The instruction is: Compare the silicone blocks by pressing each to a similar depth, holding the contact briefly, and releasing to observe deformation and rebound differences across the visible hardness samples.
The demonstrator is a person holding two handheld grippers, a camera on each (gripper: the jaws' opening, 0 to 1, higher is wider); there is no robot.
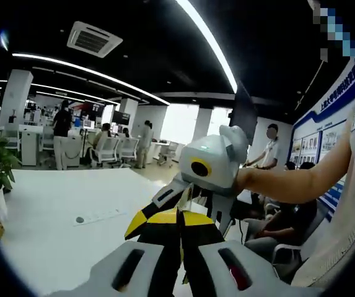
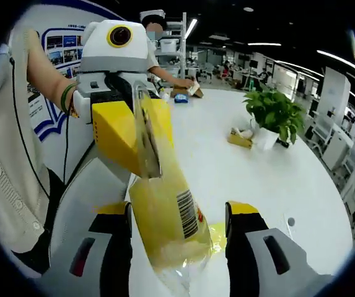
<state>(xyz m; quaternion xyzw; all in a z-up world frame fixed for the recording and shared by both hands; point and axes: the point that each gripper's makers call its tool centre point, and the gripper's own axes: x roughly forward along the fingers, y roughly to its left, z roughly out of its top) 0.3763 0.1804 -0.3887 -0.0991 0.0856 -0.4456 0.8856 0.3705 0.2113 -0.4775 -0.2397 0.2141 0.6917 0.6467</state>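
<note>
A broad white bench (image 2: 276, 167) carries a potted green plant (image 2: 275, 117) near its far edge. Just beside the plant's pot, toward the bench's middle, lies a small yellowish packet (image 2: 240, 138). Farther off from the plant, a person (image 2: 155, 37) leans over the bench edge beside a blue object (image 2: 181, 98). Behind that person a poster board (image 2: 62, 49) covers the wall. Long light strips (image 1: 208, 40) run across the dark ceiling.
</note>
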